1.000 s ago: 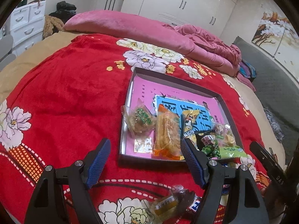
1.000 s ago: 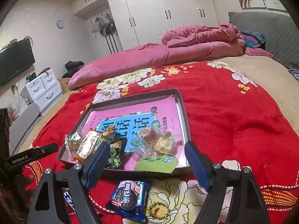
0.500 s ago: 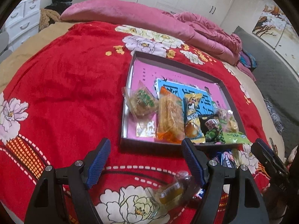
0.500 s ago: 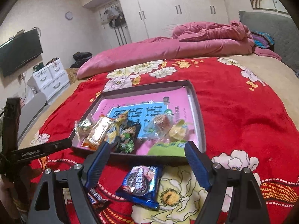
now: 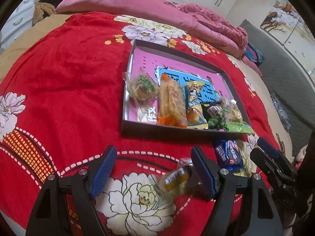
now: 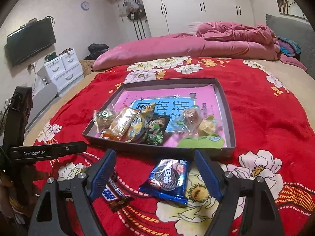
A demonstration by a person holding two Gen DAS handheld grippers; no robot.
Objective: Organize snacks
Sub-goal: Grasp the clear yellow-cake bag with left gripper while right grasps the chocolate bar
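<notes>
A shallow dark tray with a pink and blue bottom lies on the red flowered blanket and holds a row of snack packets along its near side. In front of it lie a blue Oreo packet, a clear packet with a yellow snack and a dark chocolate bar. My left gripper is open, the clear packet just inside its right finger. My right gripper is open with the Oreo packet between its fingers.
Pink quilts are heaped at the bed's far side. White drawers and a wall TV stand to the left, wardrobes behind. The other gripper shows at each view's edge.
Both grippers have pulled back and lowered toward the blanket in front of the tray. The clear packet and the Oreo packet now sit between the fingers. Jaws stay open.
</notes>
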